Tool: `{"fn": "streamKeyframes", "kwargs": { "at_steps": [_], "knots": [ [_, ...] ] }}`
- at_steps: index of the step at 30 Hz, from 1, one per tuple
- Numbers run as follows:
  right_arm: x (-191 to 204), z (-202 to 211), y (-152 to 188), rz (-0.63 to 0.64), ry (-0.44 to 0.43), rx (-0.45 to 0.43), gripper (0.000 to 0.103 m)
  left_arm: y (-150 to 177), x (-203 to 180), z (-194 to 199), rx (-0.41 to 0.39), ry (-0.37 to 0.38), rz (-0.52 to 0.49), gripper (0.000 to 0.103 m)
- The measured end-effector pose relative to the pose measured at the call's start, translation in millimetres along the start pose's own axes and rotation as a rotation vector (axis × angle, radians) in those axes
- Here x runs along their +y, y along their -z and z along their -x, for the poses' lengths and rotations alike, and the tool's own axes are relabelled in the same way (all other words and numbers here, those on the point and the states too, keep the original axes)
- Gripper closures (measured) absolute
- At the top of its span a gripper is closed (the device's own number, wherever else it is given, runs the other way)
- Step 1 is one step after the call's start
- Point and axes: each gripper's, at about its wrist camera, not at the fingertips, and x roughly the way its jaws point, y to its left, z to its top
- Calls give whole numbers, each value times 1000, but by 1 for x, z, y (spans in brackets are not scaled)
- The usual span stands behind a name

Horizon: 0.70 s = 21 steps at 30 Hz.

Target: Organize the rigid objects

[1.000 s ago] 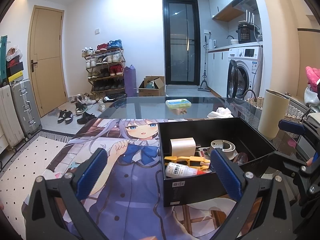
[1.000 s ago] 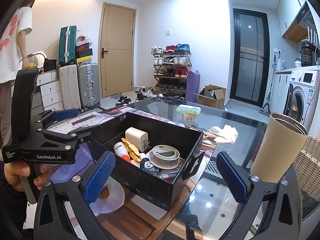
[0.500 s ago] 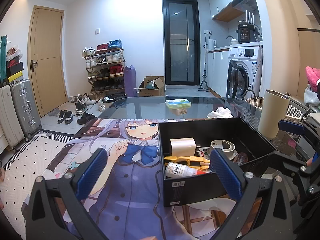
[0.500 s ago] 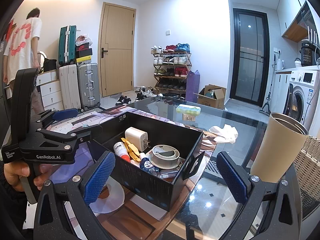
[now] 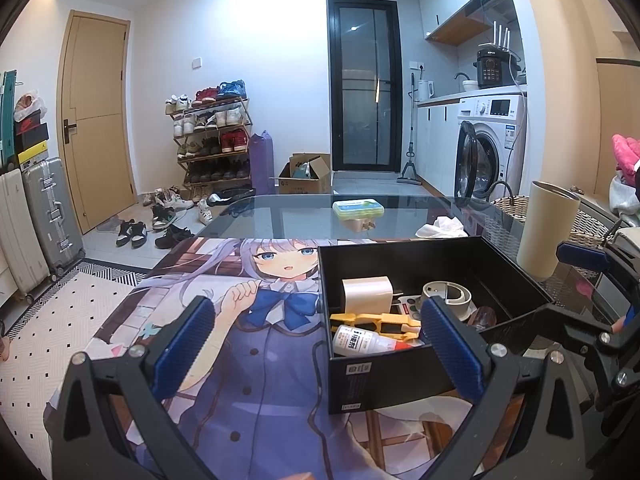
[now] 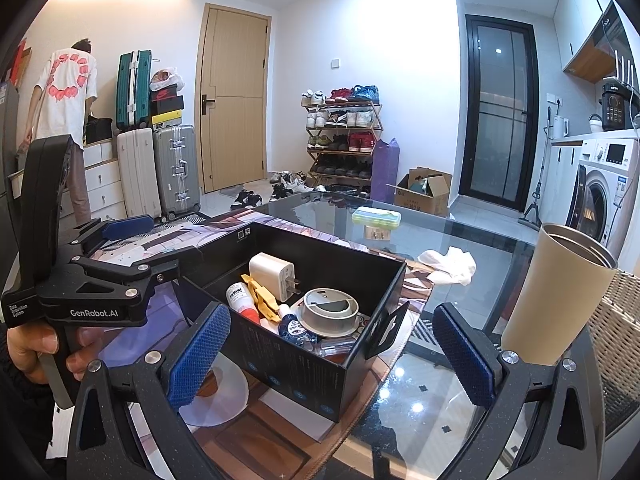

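A black open box (image 5: 400, 376) (image 6: 316, 376) stands on the anime-print mat (image 5: 260, 360). It holds a white charger plug (image 5: 366, 294) (image 6: 272, 272), a yellow clip (image 5: 372, 320), a small white bottle with a red cap (image 5: 360, 342) (image 6: 240, 298), a grey tape roll (image 5: 446, 294) (image 6: 330, 308) and a small blue-label bottle (image 6: 292, 326). My left gripper (image 5: 316, 352) is open and empty in front of the box's near left corner. My right gripper (image 6: 332, 356) is open and empty, jaws either side of the box's near corner.
A tall beige tumbler (image 5: 546, 228) (image 6: 556, 292) stands on the glass table right of the box. A green-lidded case (image 5: 357, 209) (image 6: 376, 216) and a crumpled white tissue (image 5: 440, 228) (image 6: 450, 266) lie behind it. A wicker basket (image 5: 580, 224) is at the right.
Both grippers and the box contents have stayed put. Only the person in the white shirt in the background has shifted.
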Motion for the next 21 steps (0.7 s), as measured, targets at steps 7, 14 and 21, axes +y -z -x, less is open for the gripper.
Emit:
{"fn": "streamKeyframes", "kwargs": {
  "at_steps": [7,14,21],
  "knots": [
    [0,0,1,1,0,-3,0,0,0,0,-2,1,-7,0],
    [1,0,1,1,0,-3,0,0,0,0,-1,1,-3,0],
    [1,0,1,1,0,-3,0,0,-1,0,-6,2,-11,0]
  ]
}}
